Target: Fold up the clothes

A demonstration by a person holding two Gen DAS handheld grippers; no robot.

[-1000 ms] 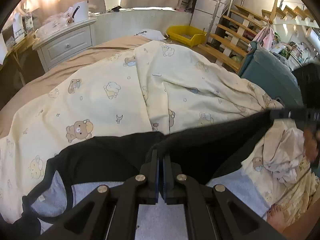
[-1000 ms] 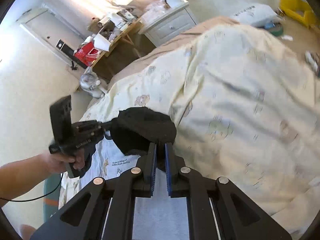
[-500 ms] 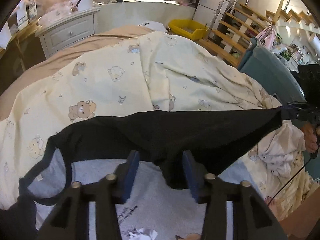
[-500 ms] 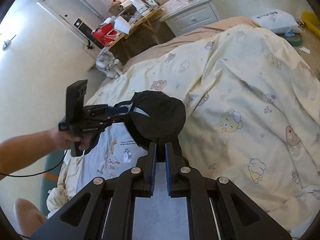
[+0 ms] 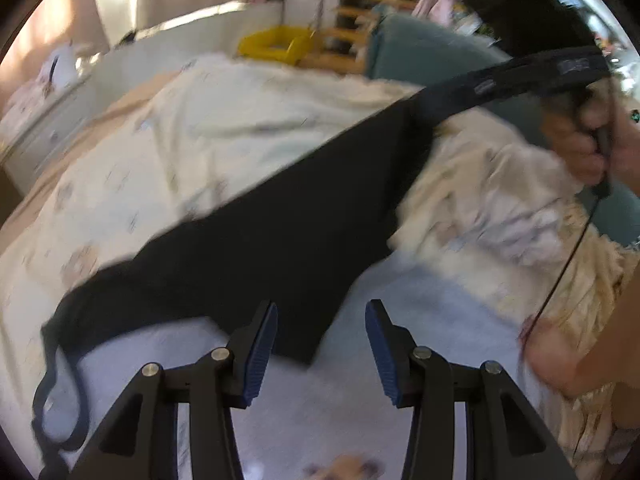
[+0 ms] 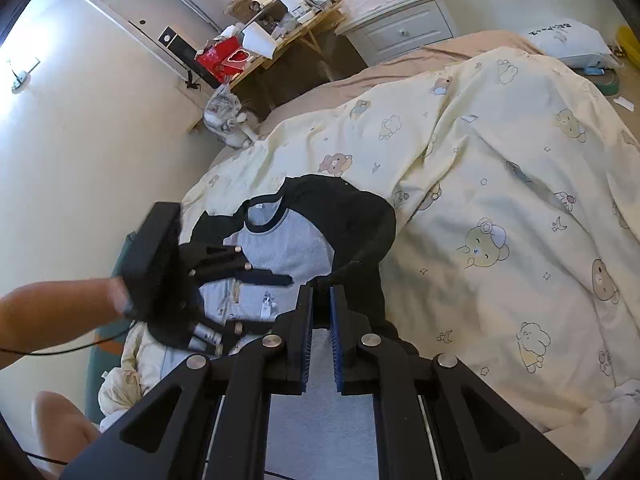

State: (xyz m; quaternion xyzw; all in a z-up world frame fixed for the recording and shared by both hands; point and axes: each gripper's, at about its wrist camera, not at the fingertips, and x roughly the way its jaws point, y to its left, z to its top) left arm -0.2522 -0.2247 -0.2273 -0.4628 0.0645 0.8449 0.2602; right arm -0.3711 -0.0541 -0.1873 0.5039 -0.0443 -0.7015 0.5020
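Note:
A grey shirt (image 6: 288, 240) with black sleeves and a black collar lies on the bed's near edge. One black sleeve (image 5: 280, 240) stretches over the grey body (image 5: 400, 320) up to my right gripper (image 5: 440, 108), held in a hand at the upper right. In the right wrist view my right gripper (image 6: 321, 304) is shut on that black sleeve (image 6: 360, 216). My left gripper (image 5: 320, 340) stands open above the shirt, its pads pressing nothing; the sleeve's corner lies below them. The left gripper (image 6: 268, 304) hovers over the shirt's printed front.
A pale yellow bear-print duvet (image 6: 500, 200) covers the bed. Beyond it stand a white nightstand (image 6: 404, 28), a cluttered desk (image 6: 280, 12) and a cat (image 6: 226, 116). A teal chair (image 5: 432, 56), a yellow bin (image 5: 276, 44) and wooden stairs lie on the far side.
My left gripper let go of the black sleeve, opened and swung sideways over the shirt. The right gripper kept its hold, and the sleeve now lies slanted across the grey body.

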